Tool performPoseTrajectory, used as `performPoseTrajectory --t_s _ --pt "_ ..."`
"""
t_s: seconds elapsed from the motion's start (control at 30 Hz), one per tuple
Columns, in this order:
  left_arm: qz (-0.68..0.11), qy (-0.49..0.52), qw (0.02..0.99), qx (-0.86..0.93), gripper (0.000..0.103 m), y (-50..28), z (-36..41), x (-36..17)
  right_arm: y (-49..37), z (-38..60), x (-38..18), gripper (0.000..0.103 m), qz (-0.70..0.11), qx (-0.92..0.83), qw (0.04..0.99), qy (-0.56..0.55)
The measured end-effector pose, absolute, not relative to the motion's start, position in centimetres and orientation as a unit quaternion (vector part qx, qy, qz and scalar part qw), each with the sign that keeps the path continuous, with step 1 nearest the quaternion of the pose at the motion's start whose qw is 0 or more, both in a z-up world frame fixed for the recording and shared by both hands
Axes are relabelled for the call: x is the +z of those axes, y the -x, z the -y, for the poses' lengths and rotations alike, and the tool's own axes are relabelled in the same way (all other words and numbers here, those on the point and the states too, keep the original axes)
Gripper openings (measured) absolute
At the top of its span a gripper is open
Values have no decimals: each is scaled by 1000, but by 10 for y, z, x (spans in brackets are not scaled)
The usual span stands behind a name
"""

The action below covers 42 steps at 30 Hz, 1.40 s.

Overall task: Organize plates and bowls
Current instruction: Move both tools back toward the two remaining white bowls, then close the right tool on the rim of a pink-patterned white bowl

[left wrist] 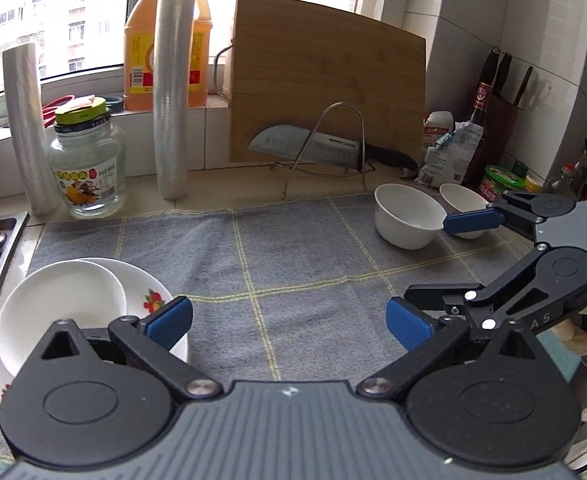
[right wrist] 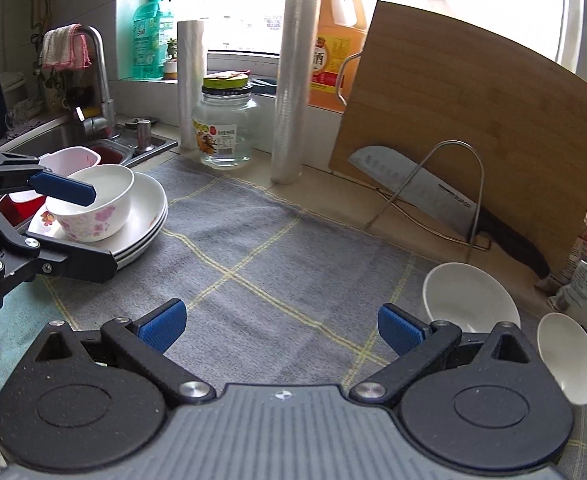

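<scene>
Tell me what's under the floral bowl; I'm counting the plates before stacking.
The floral bowl sits on a stack of white plates on the grey cloth. Two or three rims show at the edge; the bowl covers their centres, so the exact count is unclear.

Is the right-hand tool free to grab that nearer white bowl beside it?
Probably yes. The right tool is open and holds nothing, and the white bowl sits uncovered on the grey cloth just off its right finger, with nothing between them.

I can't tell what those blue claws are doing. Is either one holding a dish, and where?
No. The left gripper and right gripper are both open over the grey towel, with nothing between their pads.
</scene>
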<state>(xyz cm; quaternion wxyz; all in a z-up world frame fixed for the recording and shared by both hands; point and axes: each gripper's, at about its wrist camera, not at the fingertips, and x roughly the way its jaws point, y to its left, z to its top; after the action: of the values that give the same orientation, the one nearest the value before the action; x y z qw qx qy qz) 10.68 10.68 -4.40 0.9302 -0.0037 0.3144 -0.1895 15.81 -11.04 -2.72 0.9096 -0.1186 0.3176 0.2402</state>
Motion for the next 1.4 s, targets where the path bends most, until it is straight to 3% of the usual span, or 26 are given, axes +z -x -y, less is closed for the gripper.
performPoseTrajectory --t_s 0.83,1.4 --pt "-285 -34 939 -189 102 -141 38 -70 -174 261 -30 103 -335 205 914 100" --pt "-274 -66 938 -203 102 -192 92 -111 -260 269 -39 103 -400 232 883 74"
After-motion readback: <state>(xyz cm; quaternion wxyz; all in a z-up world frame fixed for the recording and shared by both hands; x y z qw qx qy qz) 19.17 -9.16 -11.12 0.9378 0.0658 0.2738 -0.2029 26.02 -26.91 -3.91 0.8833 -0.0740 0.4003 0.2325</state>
